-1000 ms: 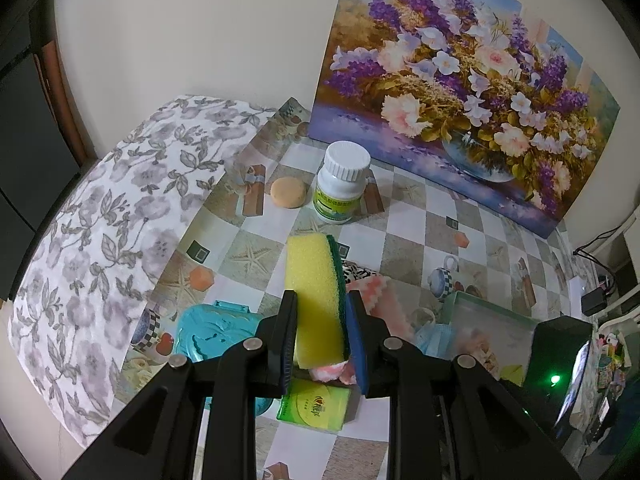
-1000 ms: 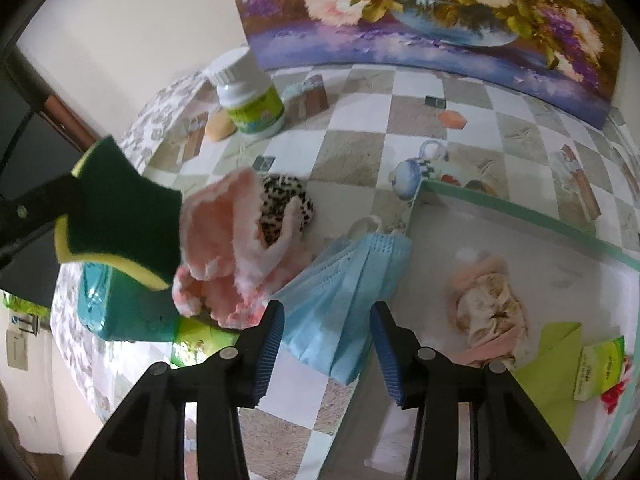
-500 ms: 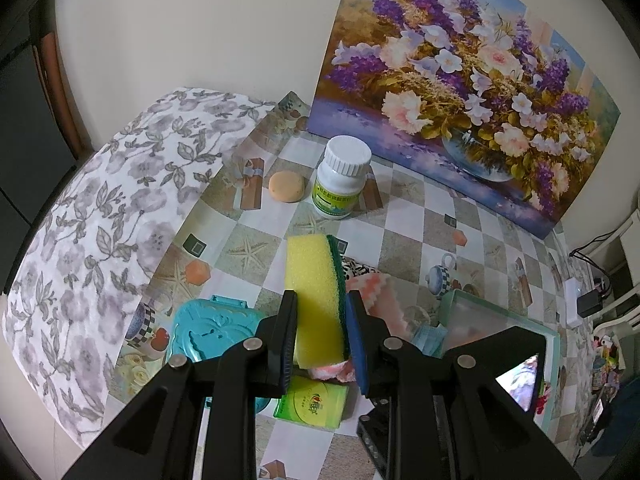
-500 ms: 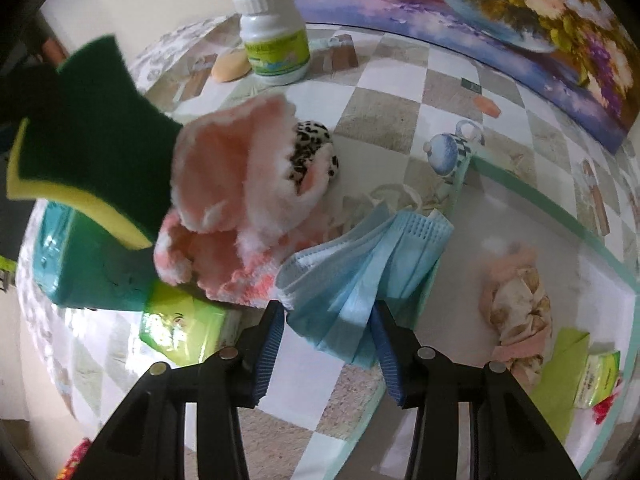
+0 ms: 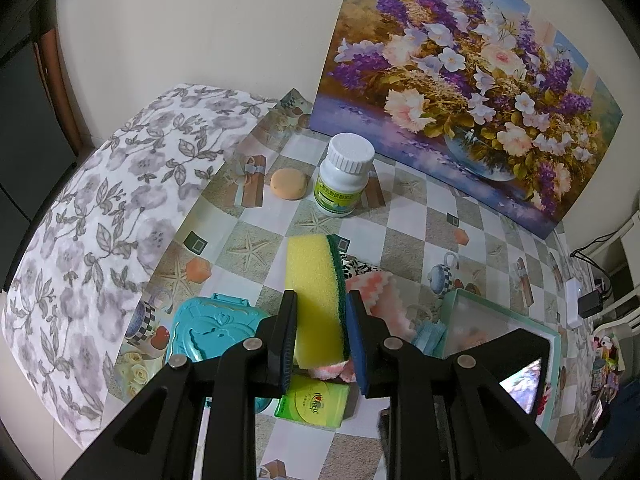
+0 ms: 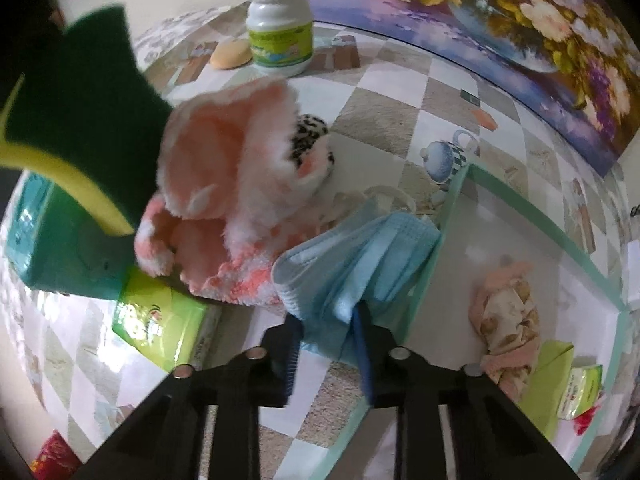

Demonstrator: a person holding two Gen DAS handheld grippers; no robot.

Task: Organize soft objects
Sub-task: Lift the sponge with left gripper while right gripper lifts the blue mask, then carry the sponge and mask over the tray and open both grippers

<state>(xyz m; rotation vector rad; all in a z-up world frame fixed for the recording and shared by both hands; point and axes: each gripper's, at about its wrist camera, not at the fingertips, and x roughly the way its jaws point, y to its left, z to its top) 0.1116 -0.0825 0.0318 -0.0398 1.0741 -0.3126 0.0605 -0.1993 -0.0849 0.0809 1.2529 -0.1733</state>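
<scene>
Left gripper [image 5: 322, 336] clamped on the sponge [image 5: 316, 300], held above the bench [image 5: 408, 216], long axis pointing away. Only the right wrist view shows the right gripper [image 6: 328, 354], its jaws just closing, clamped on the blue mask [image 6: 352, 256] draped over the tray [image 6: 520, 200] rim.

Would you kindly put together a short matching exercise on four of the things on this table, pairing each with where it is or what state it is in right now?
Things:
1. sponge
2. face mask
3. white bottle
4. floral cloth

Places or states:
A. lying inside the green-rimmed tray
B. pinched by the right gripper, draped over the tray's edge
C. standing upright in front of the flower painting
D. clamped on edge in the left gripper, above the table

Pairs: 1-D, 2-B, 3-C, 4-A
</scene>
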